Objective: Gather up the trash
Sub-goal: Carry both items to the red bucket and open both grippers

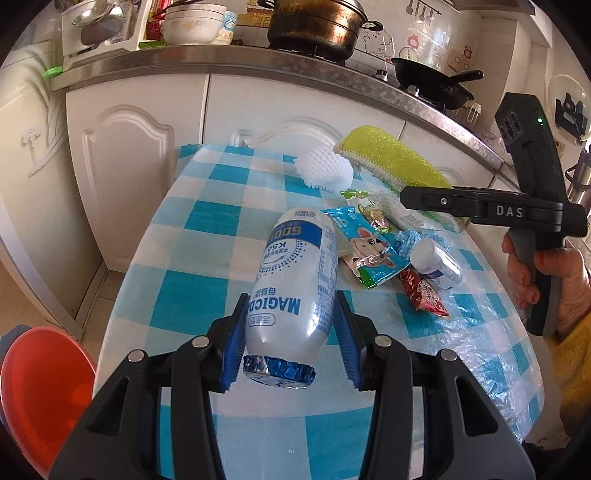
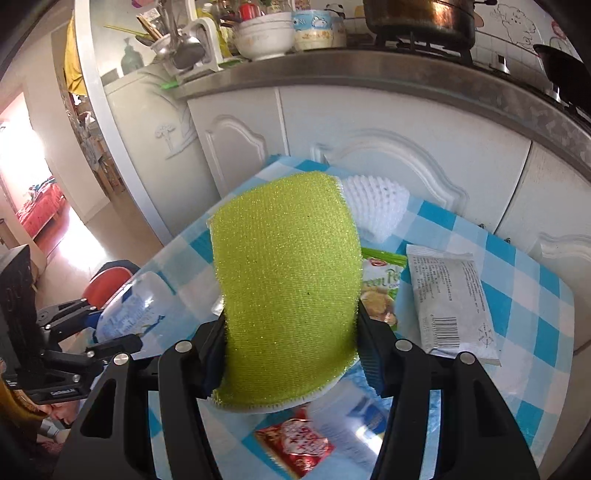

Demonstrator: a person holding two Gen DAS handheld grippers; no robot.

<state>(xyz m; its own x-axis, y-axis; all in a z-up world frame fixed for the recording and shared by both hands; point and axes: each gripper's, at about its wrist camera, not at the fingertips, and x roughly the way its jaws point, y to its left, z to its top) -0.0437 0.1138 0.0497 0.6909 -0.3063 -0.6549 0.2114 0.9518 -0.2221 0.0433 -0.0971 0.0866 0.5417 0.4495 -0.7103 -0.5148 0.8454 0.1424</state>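
Note:
A white and blue MAGICD bottle [image 1: 295, 280] lies on the blue checked table [image 1: 207, 258], foil end toward me. My left gripper [image 1: 291, 339] has its jaws around the bottle's lower body, touching on both sides. My right gripper [image 2: 291, 347] is shut on a yellow-green sponge [image 2: 288, 280] and holds it above the table; the sponge also shows in the left wrist view [image 1: 391, 158]. Wrappers lie mid-table: a blue cartoon packet [image 1: 369, 251], a red packet [image 1: 424, 295], a small white bottle [image 1: 436, 262], a green snack bag [image 2: 380, 291] and a white sachet [image 2: 450, 302].
A white foam fruit net [image 1: 325, 170] lies at the table's far end. A red stool [image 1: 40, 391] stands left of the table. White cabinets [image 1: 140, 166] and a counter with bowls [image 1: 195, 26], a pot [image 1: 317, 26] and a pan [image 1: 432, 81] stand behind.

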